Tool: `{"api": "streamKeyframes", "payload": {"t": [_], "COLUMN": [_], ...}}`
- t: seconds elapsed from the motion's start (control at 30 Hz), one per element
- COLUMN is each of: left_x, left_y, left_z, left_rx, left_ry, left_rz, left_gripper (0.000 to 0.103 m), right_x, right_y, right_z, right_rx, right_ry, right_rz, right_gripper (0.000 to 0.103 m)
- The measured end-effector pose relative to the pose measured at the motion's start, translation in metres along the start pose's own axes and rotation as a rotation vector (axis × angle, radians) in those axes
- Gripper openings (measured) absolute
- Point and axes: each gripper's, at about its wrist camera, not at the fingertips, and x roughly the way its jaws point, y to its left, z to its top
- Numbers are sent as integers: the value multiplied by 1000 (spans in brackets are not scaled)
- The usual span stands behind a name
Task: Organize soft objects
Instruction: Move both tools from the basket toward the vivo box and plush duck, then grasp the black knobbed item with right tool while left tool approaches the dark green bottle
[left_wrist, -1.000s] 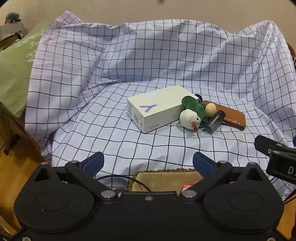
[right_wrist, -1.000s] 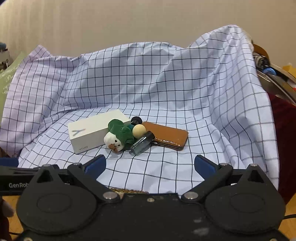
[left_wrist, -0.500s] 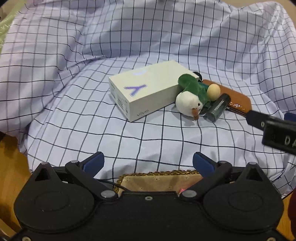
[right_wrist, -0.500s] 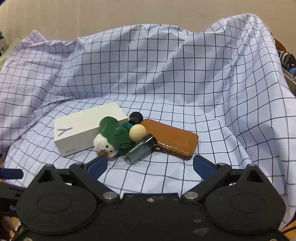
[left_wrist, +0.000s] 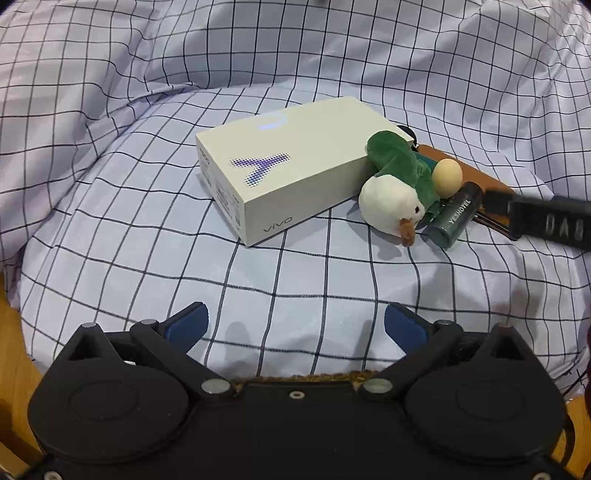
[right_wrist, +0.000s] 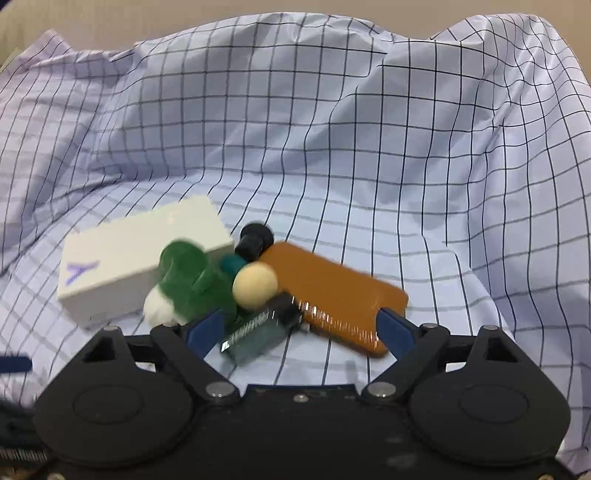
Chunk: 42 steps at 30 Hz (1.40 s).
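Note:
A green and white plush duck lies on the checked cloth, leaning against a white phone box. A beige ball, a dark green tube and a brown wallet crowd its right side. My left gripper hangs open over bare cloth in front of the box. My right gripper is low over the cluster with its jaws closing. The tube and the wallet's near end lie between its fingers, the duck just left of them. Neither pad presses on anything.
A black round object sits behind the ball. The cloth rises in folds behind and to both sides. A woven mat edge shows under the left gripper, and wooden floor at the far left.
Both grippers have moved forward and down toward the cluster. The right gripper's jaws have narrowed and now straddle the tube and the wallet's end.

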Motion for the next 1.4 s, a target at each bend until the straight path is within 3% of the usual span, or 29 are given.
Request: {"api": "streamKeyframes", "payload": {"t": [0.33,0.8,0.97,1.07,1.4], "left_x": [29,40,41,41,41], "left_y": [0,-9,-7,-7,-7], "left_z": [9,5,5,4,3], "left_rx": [-7,38,41,42,42], "left_ry": [47,44,37,35,34], "left_rz": [-10,22,17,18,17], "left_gripper": [98,101,100,100,100], "right_x": [55,137,150,159,160], "right_y": [5,30,38,36,27], "right_z": [48,93,93,96,104], "right_rx": [25,1,-4,22,70], "right_ry": [32,181,204,246,232], "right_rz": [11,78,72,100,108], "right_gripper": [76,54,47,33,29]}}
